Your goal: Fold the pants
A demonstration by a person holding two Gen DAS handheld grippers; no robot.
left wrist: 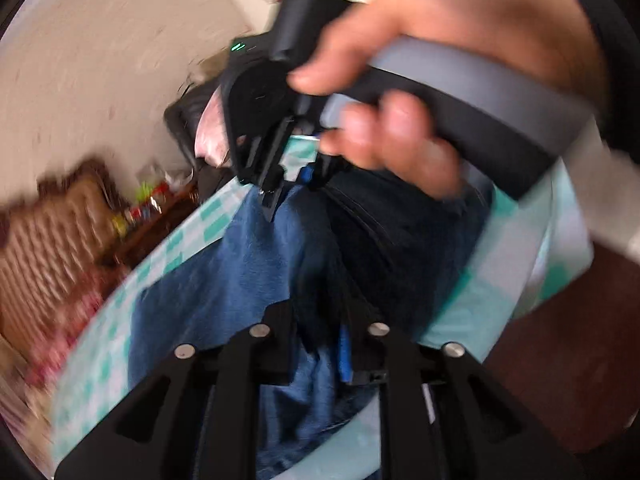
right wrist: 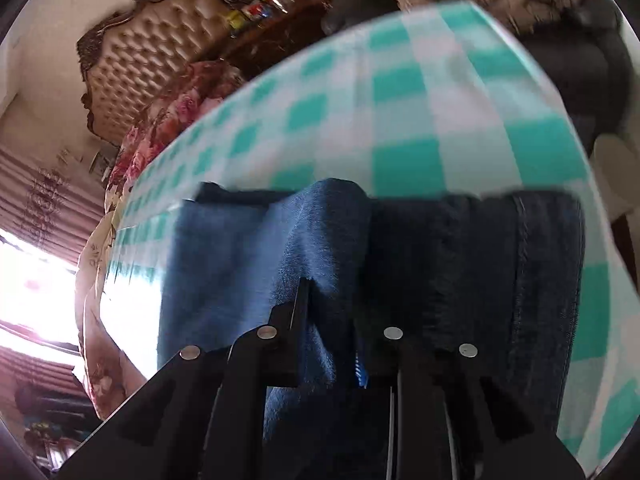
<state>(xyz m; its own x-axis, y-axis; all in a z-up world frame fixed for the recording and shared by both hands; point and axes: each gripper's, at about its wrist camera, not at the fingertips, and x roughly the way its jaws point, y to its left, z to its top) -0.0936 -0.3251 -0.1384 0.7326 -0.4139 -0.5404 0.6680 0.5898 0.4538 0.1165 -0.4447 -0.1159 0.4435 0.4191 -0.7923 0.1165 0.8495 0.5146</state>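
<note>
1. Both wrist views are pretty blurry, so fine detail is a wash.
2. The blue jeans [right wrist: 248, 248] lie on a table under a teal-and-white checked tablecloth [right wrist: 400, 112]. In the right wrist view they fill the lower middle, with their far edge running straight across the frame and bare cloth beyond it toward 12 o'clock.
3. The right gripper [right wrist: 332, 340] has its fingers pinched on a raised fold of denim, with the fabric bunched up between them. A stitched seam [right wrist: 520, 264] runs down the jeans at about 3 o'clock.
4. The left gripper [left wrist: 324, 344] is also clamped on the jeans, denim squeezed between its fingers at 6 o'clock in its own view.
5. From the left wrist camera you can see the right gripper itself [left wrist: 272, 196] up near 12 o'clock, tips down at the denim, with the person's right hand [left wrist: 400, 120] wrapped around its grey handle.
6. Background: a tufted brown headboard [right wrist: 152, 60] at 10 o'clock, a floral bedspread [right wrist: 160, 120] just below it, and a dark wooden shelf of colourful stuff [right wrist: 272, 0] around 11.
</note>
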